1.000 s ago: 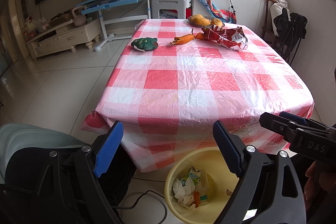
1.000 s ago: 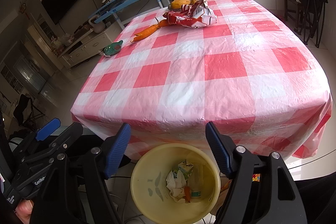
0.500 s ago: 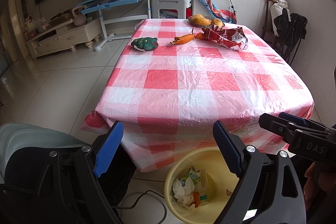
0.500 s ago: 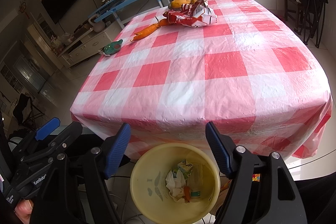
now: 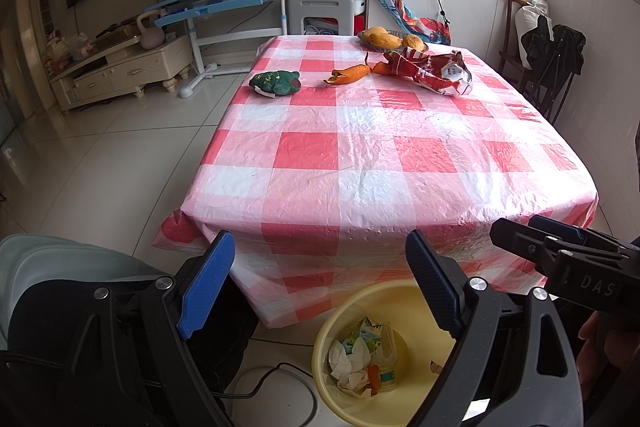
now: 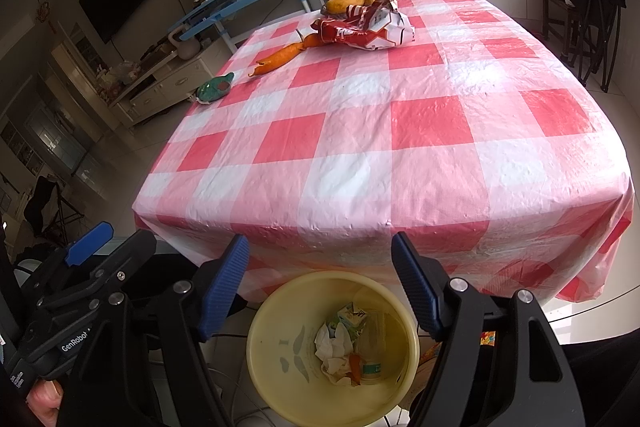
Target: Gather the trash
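A yellow bin (image 5: 400, 311) (image 6: 276, 311) stands on the floor at the table's near edge, holding crumpled paper, a carton and a carrot piece. My left gripper (image 5: 320, 283) is open and empty above the bin's left side. My right gripper (image 6: 320, 287) is open and empty right over the bin. On the far part of the checked table (image 5: 400, 155) (image 6: 400, 131) lie a crumpled red-and-white snack bag (image 5: 436, 71) (image 6: 364, 27), a carrot (image 5: 350, 74) (image 6: 278, 57) and a green crumpled item (image 5: 276, 83) (image 6: 216, 89).
A plate of yellow fruit (image 5: 390, 39) (image 6: 348, 1) sits at the table's far end. A grey-black chair (image 5: 60, 307) is at my left. A cable (image 5: 280, 379) lies on the floor by the bin. A dark chair with clothes (image 5: 552, 59) stands by the right wall.
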The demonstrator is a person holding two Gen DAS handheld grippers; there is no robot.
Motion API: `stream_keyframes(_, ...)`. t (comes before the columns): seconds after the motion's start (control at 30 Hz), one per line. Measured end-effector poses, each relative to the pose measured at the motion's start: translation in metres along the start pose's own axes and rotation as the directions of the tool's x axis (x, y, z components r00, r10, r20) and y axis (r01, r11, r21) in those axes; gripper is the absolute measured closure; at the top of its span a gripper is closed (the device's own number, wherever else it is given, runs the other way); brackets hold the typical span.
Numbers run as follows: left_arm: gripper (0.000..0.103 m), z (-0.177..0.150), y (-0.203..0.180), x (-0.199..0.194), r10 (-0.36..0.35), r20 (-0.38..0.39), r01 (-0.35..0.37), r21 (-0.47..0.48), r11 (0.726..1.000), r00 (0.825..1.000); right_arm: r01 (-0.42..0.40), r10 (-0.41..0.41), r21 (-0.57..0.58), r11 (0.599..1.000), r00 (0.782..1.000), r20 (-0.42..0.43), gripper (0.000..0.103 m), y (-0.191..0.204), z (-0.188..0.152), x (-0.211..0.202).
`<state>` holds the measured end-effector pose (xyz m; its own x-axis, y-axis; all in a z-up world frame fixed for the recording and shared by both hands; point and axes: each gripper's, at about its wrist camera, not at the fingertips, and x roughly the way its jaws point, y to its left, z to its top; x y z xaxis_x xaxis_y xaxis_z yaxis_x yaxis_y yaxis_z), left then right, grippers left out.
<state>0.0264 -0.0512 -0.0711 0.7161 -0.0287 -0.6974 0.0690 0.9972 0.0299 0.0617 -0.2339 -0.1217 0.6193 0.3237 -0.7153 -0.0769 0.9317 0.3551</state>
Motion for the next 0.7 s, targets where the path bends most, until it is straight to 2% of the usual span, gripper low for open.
stream_keyframes(0.2, 0.019, 0.001, 0.002, -0.001, -0.001, 0.002, 0.001, -0.008, 1.0, 1.0, -0.001, 0.001, 0.001, 1.0, 1.0, -0.002, 0.032, 0.0, 0.0, 0.001)
stream_keyframes(0.33, 0.019, 0.007, 0.017, -0.005, -0.004, 0.013, 0.005, -0.08, 0.997, 1.0, -0.013, 0.013, -0.014, 1.0, 1.0, 0.012, 0.032, 0.006, 0.007, 0.0)
stream_keyframes(0.5, 0.019, 0.014, 0.039, -0.009, 0.039, 0.045, -0.03, -0.179, 0.983, 0.998, -0.047, 0.048, -0.022, 0.999, 0.998, 0.044, 0.032, 0.012, 0.034, 0.006)
stream_keyframes(0.7, 0.019, 0.036, 0.057, -0.008, 0.04, 0.06, -0.024, -0.24, 0.971, 0.997, -0.06, 0.061, -0.028, 0.998, 0.998, 0.033, 0.032, 0.026, 0.084, 0.048)
